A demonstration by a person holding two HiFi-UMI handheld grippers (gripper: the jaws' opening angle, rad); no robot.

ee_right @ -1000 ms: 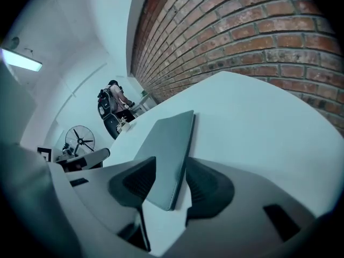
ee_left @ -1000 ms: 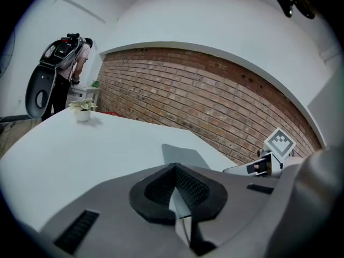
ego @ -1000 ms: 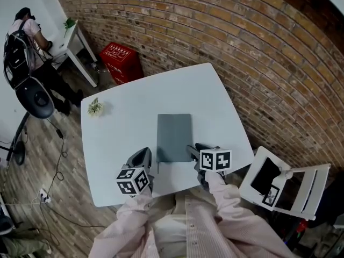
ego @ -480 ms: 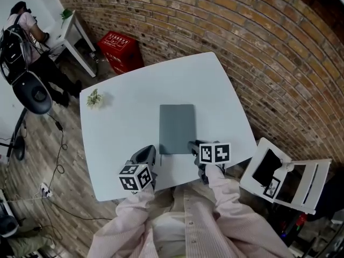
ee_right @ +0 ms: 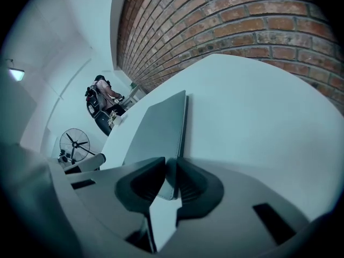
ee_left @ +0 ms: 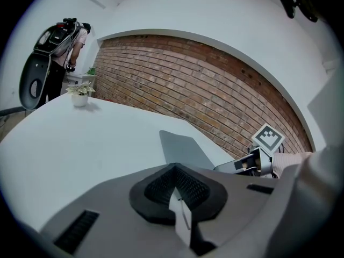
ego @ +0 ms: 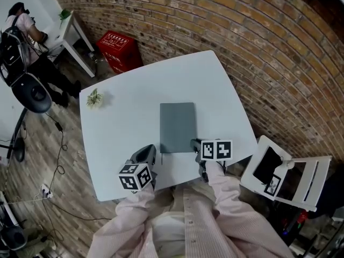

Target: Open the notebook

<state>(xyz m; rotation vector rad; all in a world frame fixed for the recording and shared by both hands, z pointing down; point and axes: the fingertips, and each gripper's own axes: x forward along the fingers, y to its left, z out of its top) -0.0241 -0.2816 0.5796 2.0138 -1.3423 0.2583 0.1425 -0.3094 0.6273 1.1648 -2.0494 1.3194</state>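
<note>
Right gripper view shows the closed grey notebook [ee_right: 160, 128] lying flat on the white surface [ee_right: 258, 106]. Its near corner is pinched in the right claw [ee_right: 167, 177], whose jaws have just been closing. The left claw [ego: 146, 156], clenched and empty, is near the notebook's other near corner.

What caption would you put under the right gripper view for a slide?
Right gripper, jaws just closing, pinches the near corner of the closed grey notebook on a white table.
</note>
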